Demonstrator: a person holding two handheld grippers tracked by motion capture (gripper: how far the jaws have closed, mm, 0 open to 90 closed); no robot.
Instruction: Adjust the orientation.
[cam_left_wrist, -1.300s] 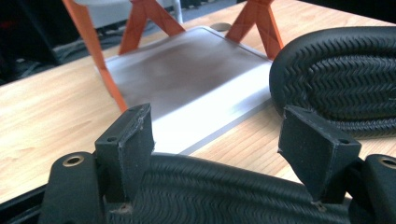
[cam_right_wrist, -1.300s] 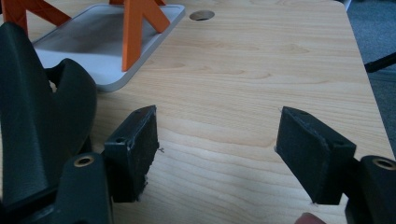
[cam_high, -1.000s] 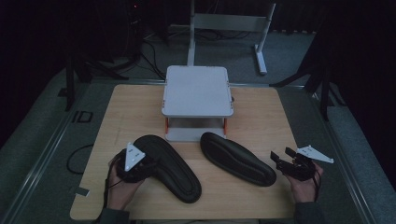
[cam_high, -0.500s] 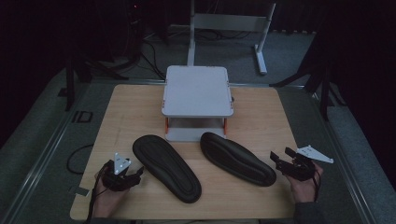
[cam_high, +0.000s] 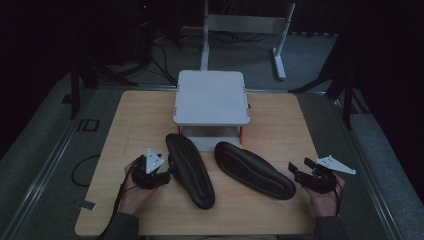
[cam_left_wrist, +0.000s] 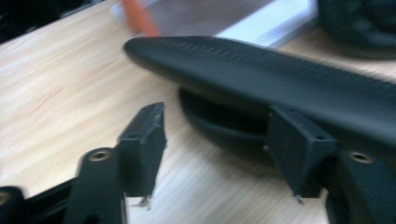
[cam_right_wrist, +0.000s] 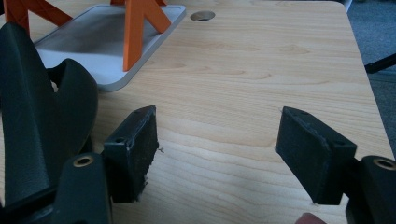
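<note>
Two black slippers lie sole-up on the wooden table (cam_high: 135, 120). The left slipper (cam_high: 190, 170) has my left gripper (cam_high: 167, 172) at its left edge. In the left gripper view that slipper (cam_left_wrist: 261, 74) runs across just ahead of my left gripper (cam_left_wrist: 219, 135). The jaws have just been closing; the dark strap sits in the gap and the pads (cam_left_wrist: 142, 140) do not press on it. The right slipper (cam_high: 255, 170) lies apart from my right gripper (cam_high: 300, 172). My right gripper (cam_right_wrist: 217, 140) stands wide open over bare wood, with that slipper (cam_right_wrist: 42, 126) to its left.
A white stand (cam_high: 211, 97) on orange legs (cam_right_wrist: 135, 32) sits at the table's middle back, its base plate (cam_right_wrist: 93, 42) close behind the slippers. A round hole (cam_right_wrist: 202, 15) is in the tabletop. A metal frame (cam_high: 250, 25) and cables stand on the floor beyond.
My left gripper drew back toward the near left corner, then came back to the left slipper's edge. That slipper's far end has swung to the right. The right gripper has stayed put.
</note>
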